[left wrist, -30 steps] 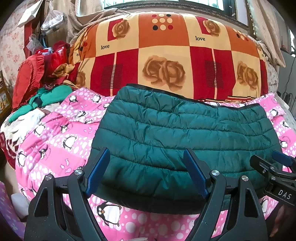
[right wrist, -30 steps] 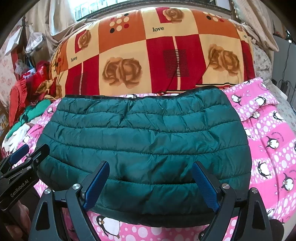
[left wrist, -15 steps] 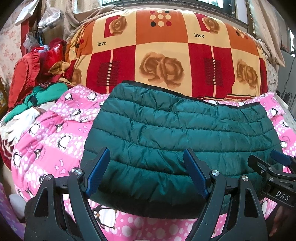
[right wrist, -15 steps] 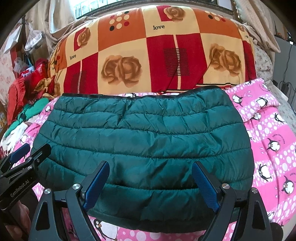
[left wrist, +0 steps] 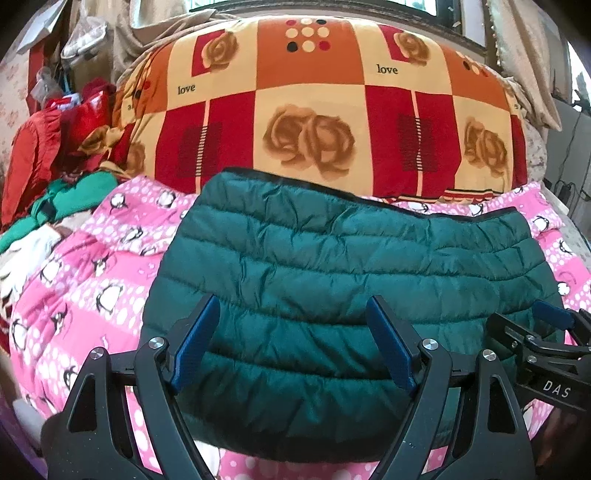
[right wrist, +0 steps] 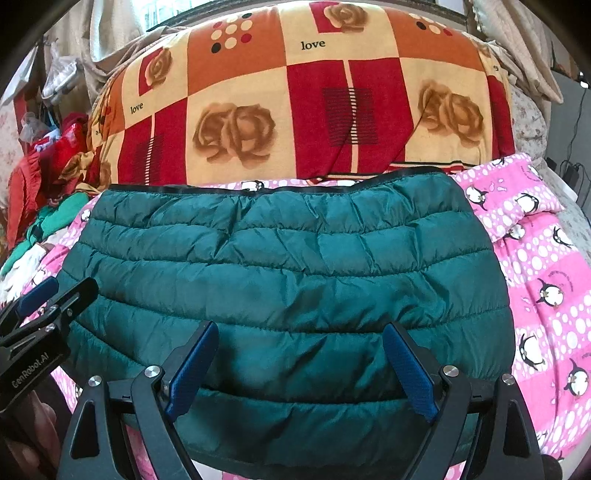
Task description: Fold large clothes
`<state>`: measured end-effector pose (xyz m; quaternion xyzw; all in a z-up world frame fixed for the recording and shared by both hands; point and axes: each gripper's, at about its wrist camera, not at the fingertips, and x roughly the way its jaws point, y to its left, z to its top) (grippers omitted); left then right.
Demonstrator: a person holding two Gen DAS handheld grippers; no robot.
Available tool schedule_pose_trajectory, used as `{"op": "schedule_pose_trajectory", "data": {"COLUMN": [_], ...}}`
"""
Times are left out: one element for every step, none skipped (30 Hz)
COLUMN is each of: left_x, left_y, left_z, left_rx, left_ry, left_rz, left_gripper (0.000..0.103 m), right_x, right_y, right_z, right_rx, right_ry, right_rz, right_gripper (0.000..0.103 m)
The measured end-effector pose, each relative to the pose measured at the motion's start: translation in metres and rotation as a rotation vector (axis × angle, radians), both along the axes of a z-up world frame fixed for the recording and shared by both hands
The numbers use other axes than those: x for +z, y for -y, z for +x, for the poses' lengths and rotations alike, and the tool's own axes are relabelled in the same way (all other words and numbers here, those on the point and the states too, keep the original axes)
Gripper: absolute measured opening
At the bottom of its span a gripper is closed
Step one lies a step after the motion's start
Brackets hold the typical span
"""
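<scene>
Bed with pink penguin sheet [left wrist: 92, 280], rose-check quilt [left wrist: 317, 110] piled behind. Window [left wrist: 436, 7] above, daylight. Red clothes heap [left wrist: 48, 147] at left.

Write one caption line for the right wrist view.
Open right tongs above a folded green puffer jacket on a penguin-print bedcover.

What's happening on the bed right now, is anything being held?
A person holds two grippers over a dark green puffer jacket that lies folded into a compact block on the pink penguin blanket. The left gripper and the right gripper are both open above the jacket's near edge and hold nothing. Behind the jacket lies a rolled rose-patterned quilt, with a pile of red and green clothes to the left.
</scene>
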<state>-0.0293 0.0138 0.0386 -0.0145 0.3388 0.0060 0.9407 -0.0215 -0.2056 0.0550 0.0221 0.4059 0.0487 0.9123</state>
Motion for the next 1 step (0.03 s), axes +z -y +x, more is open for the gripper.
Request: {"op": "schedule_pose_trajectory", "data": {"left_x": [0.0021], "left_y": [-0.0018], "left_z": [0.0020], "left_rx": [0.001], "left_ry": [0.003], "left_rz": [0.002], "left_gripper": [0.082], "right_x": [0.0023], "right_y": [0.0028], "right_z": [0.0009], "right_rx": [0.004], "right_ry": [0.005], "right_rz": [0.006], "right_gripper": [0.089]}}
